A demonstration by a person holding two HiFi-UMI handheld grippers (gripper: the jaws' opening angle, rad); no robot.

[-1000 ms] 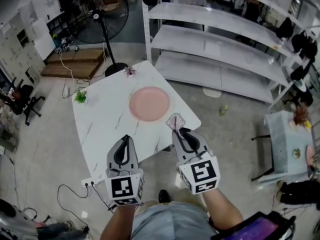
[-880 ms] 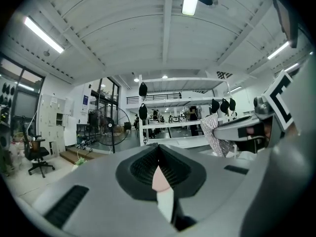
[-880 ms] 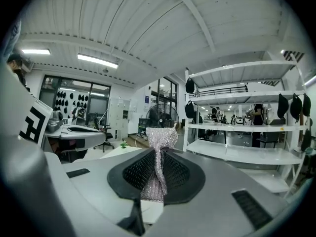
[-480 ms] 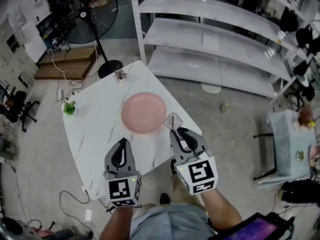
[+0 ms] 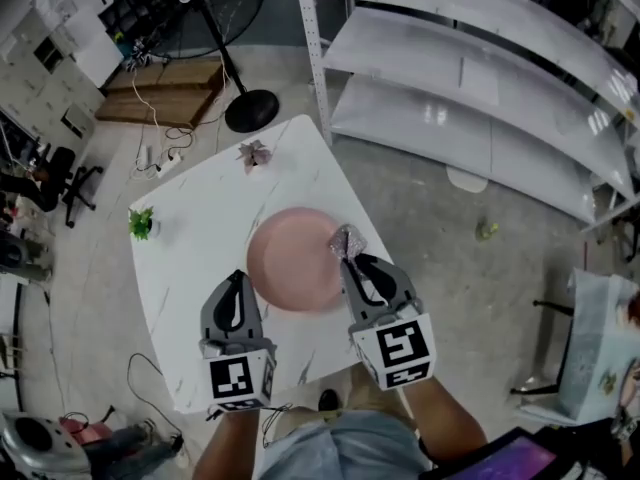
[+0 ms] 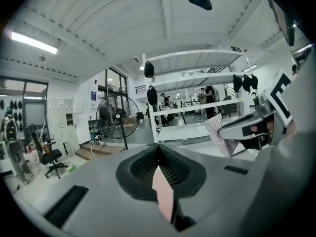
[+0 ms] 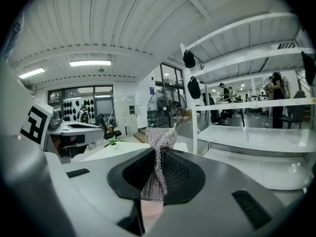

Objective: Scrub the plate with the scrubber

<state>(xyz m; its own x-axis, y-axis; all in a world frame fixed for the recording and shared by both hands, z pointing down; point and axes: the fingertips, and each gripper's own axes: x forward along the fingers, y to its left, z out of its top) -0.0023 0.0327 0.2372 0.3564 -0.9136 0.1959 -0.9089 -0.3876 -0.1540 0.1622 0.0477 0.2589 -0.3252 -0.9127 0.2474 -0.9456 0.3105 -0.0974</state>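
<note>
A round pink plate [image 5: 292,258] lies on the white marble table [image 5: 200,228], near its front right edge. My right gripper [image 5: 353,261] is shut on a silvery mesh scrubber [image 5: 347,240], which hangs over the plate's right rim. In the right gripper view the scrubber [image 7: 158,154] is pinched between the jaws and sticks up past them. My left gripper [image 5: 237,283] hovers by the plate's left front edge, shut with nothing in it. In the left gripper view its jaws meet at the tip [image 6: 159,154], and the scrubber [image 6: 219,138] shows to the right.
A small green plant [image 5: 141,222] stands at the table's left edge and a pinkish flower ornament [image 5: 253,153] at its far corner. A standing fan's base [image 5: 251,109] and white metal shelving [image 5: 470,78] lie beyond. Cables and a power strip run on the floor to the left.
Both grippers have moved forward over the table. The right gripper has carried the scrubber from short of the plate to above its right rim. The left gripper now sits beside the plate.
</note>
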